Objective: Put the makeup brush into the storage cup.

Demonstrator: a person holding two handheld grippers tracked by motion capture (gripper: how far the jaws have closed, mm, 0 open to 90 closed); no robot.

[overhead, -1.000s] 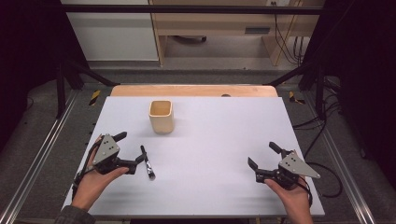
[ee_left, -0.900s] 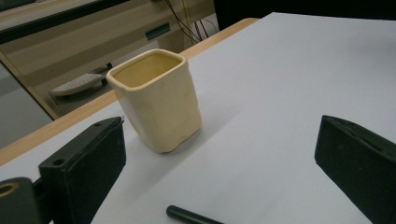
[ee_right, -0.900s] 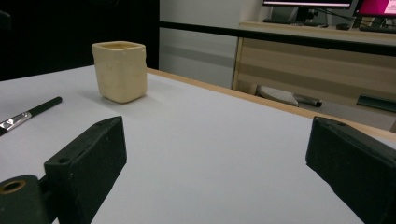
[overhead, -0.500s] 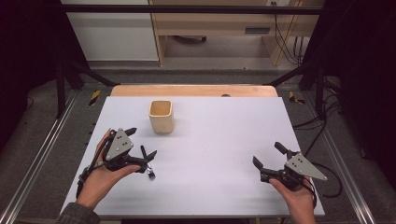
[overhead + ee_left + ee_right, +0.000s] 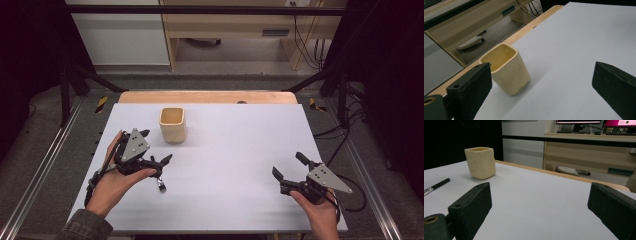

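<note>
Nothing is being gripped: the left gripper [image 5: 156, 148] is hovering at centre left with jaws wide apart, over the pen [image 5: 161, 182], now mostly hidden beneath it. The cream cup [image 5: 173, 124] is sitting empty, upper centre. The right gripper [image 5: 289, 168] is idling, jaws spread, lower right.

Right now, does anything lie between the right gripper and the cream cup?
No. In the high view only bare white table separates the right gripper from the cup; the pen lies off that line.
</note>
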